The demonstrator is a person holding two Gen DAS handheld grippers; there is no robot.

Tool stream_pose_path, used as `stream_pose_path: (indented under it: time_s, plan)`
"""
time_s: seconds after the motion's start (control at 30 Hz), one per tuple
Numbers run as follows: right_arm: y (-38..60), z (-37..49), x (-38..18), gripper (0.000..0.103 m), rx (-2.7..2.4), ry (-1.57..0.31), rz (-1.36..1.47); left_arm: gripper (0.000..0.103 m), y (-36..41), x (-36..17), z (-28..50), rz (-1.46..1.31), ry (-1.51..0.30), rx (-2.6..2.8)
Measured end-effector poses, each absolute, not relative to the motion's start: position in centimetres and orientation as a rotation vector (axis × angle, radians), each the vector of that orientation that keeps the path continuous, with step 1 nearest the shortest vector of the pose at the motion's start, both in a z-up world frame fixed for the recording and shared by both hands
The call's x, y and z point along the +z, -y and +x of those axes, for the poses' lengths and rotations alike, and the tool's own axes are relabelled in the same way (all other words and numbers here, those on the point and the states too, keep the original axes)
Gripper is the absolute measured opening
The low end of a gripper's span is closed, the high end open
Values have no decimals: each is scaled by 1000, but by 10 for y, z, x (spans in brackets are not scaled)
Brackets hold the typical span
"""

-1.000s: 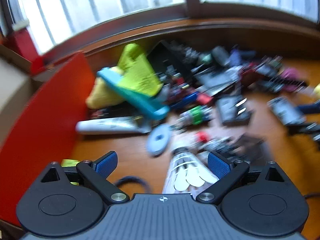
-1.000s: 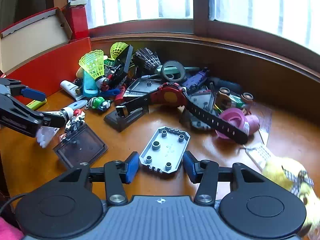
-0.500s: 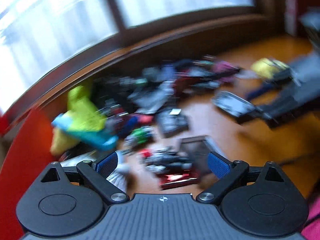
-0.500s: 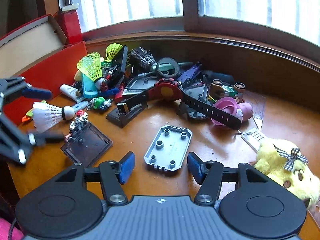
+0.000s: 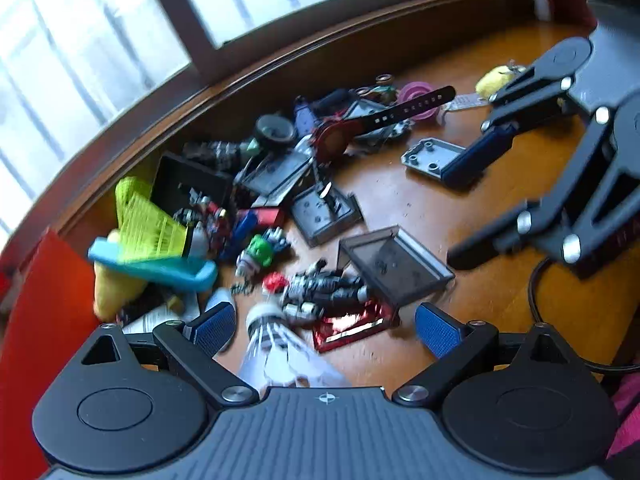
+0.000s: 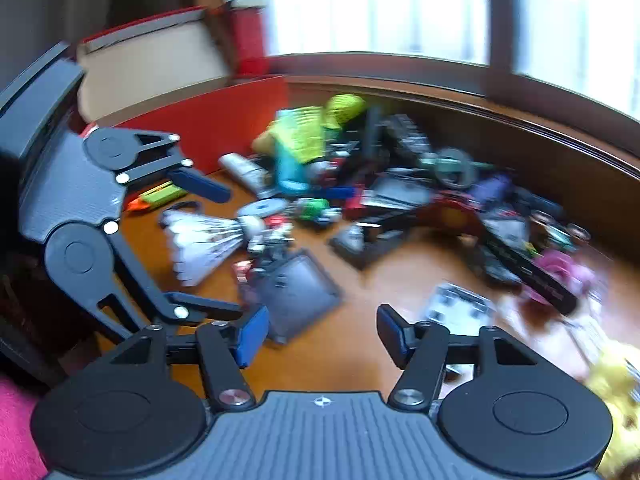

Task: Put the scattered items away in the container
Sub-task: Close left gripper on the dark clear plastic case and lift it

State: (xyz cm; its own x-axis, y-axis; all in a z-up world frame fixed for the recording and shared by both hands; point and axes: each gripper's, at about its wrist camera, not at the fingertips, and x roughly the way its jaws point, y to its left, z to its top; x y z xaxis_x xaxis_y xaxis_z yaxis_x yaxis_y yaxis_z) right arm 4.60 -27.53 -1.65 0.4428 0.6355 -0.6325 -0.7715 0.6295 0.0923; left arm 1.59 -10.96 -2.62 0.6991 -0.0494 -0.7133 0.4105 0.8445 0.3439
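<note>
shuttlecock could slip away

left gripper (image 5: pixel 324 326) gapes wide around the white shuttlecock (image 5: pixel 276 344), pads clear; closing askew may crush feathers. red box (image 6: pixel 224 120) sits at ten o'clock. right gripper (image 6: pixel 320 330), jaws opening, grips nothing.

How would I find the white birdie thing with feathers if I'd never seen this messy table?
Start at the red box wall at the left end of the wooden table. Just in front of it, at the near edge of the toy pile, the white shuttlecock lies on its side. The other shuttlecocks are neon yellow-green and lie further back; this one alone has white feathers.
</note>
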Motion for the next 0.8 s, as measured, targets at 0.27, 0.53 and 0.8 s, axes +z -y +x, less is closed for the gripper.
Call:
stream_pose_path:
  time_s: [0.27,0.53,0.8]
  plan:
    - [250,47,-31,64,829,-674,-390,98,102,-25,11,477,-748,-244]
    - [302,76,-28,64,541,-694,-197,98,116,-20,28,476,-690,-347]
    - [328,63,-28,71,495,-689,-52,86,123,-25,76,577,-735,-565]
